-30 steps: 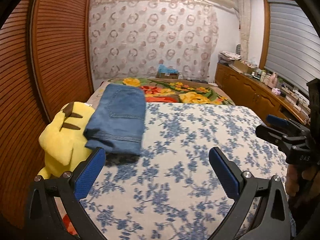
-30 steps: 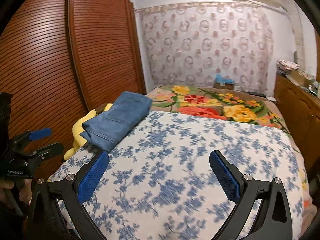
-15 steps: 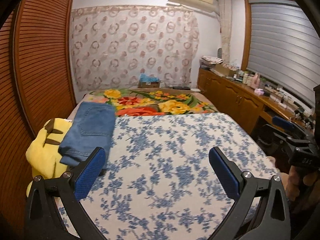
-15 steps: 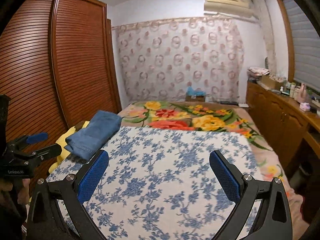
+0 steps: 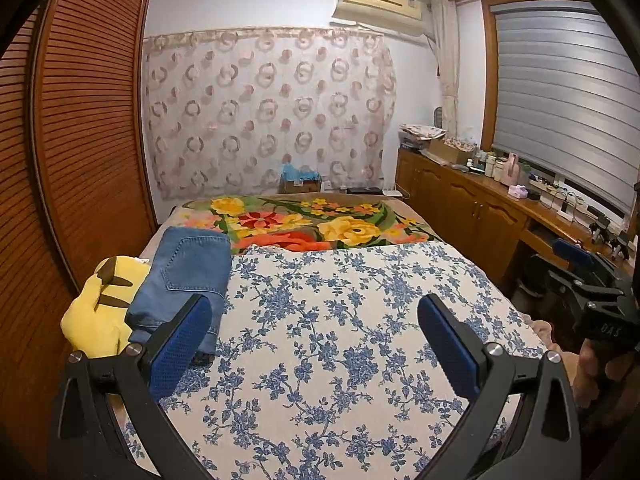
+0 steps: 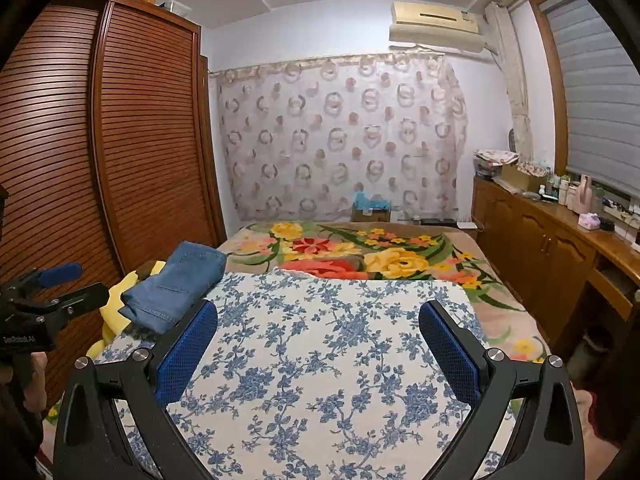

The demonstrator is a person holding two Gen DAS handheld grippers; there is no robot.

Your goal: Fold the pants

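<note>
The blue denim pants (image 5: 184, 276) lie folded in a compact stack at the left edge of the bed, partly on a yellow plush toy (image 5: 100, 308); they also show in the right wrist view (image 6: 180, 284). My left gripper (image 5: 314, 344) is open and empty, held above the blue-flowered cloth (image 5: 340, 340), well back from the pants. My right gripper (image 6: 318, 346) is open and empty over the same cloth (image 6: 320, 360). The right gripper shows at the right edge of the left wrist view (image 5: 588, 280); the left gripper shows at the left edge of the right wrist view (image 6: 44, 296).
A bright floral blanket (image 5: 312, 224) covers the far half of the bed. A wooden louvred wardrobe (image 5: 80, 140) stands along the left. A wooden counter (image 5: 492, 208) with bottles and boxes runs along the right under the window blind. A patterned curtain hangs on the far wall.
Both grippers have pulled back and risen away from the bed, so the pants and bed look smaller and more of the room shows. Both stay open and empty.
</note>
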